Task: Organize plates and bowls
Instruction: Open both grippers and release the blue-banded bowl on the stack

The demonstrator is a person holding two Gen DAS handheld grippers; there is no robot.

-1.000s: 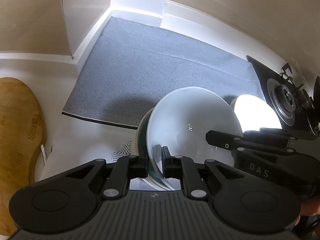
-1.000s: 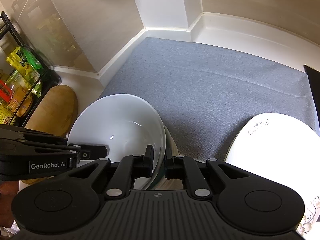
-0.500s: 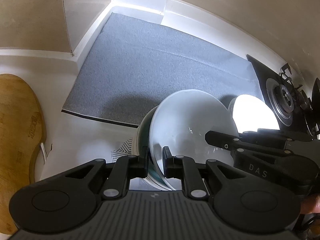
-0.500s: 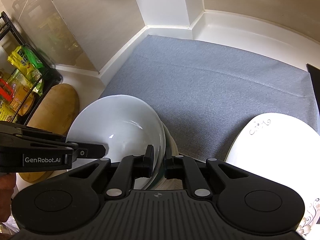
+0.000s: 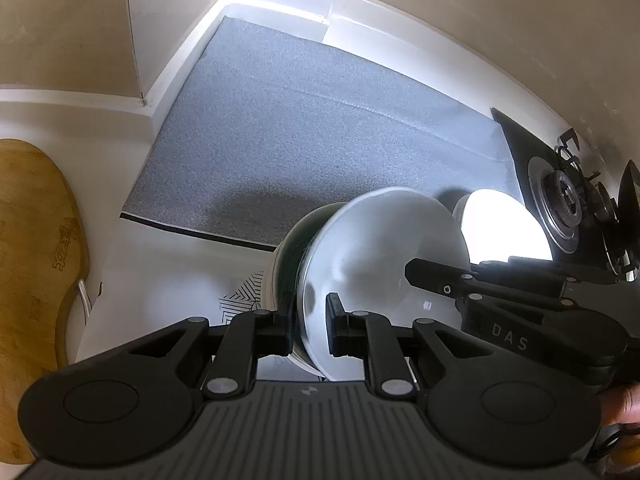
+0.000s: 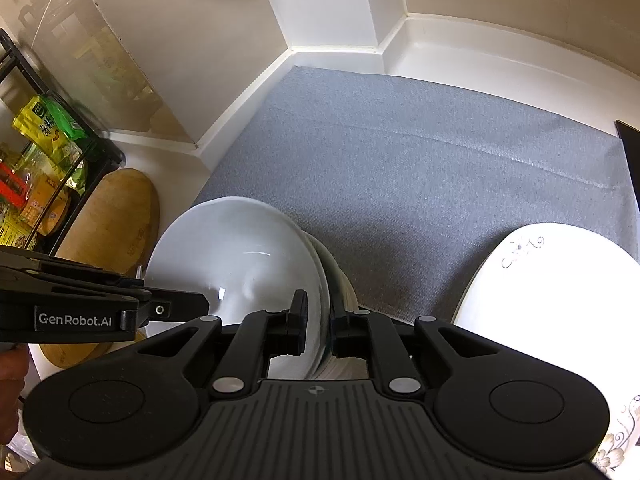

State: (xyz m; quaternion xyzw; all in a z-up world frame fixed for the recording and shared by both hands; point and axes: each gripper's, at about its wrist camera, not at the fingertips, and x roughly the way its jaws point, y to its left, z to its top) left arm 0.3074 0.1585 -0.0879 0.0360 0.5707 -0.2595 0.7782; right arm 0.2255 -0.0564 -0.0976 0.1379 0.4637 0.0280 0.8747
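Note:
A white bowl (image 5: 380, 264) sits tilted on top of a stack, with a dark green bowl (image 5: 296, 240) showing behind its rim. My left gripper (image 5: 310, 320) is shut on the white bowl's near rim, one pad inside and one outside. In the left wrist view my right gripper (image 5: 444, 276) reaches in from the right. In the right wrist view the white bowl (image 6: 240, 252) has my right gripper (image 6: 318, 322) on its right rim; the jaws are opening, with the rim between the pads. My left gripper (image 6: 172, 296) comes in from the left.
A grey mat (image 5: 320, 120) covers the counter corner beyond the bowls. A white floral plate (image 6: 552, 280) lies to the right on the mat's edge. A wooden cutting board (image 5: 32, 240) is at the left, a gas burner (image 5: 560, 196) at the right, and a rack of packets (image 6: 48, 152) far left.
Both hands stay where they were. The fingers of each gripper stand a touch wider around the bowl's rim than a second ago.

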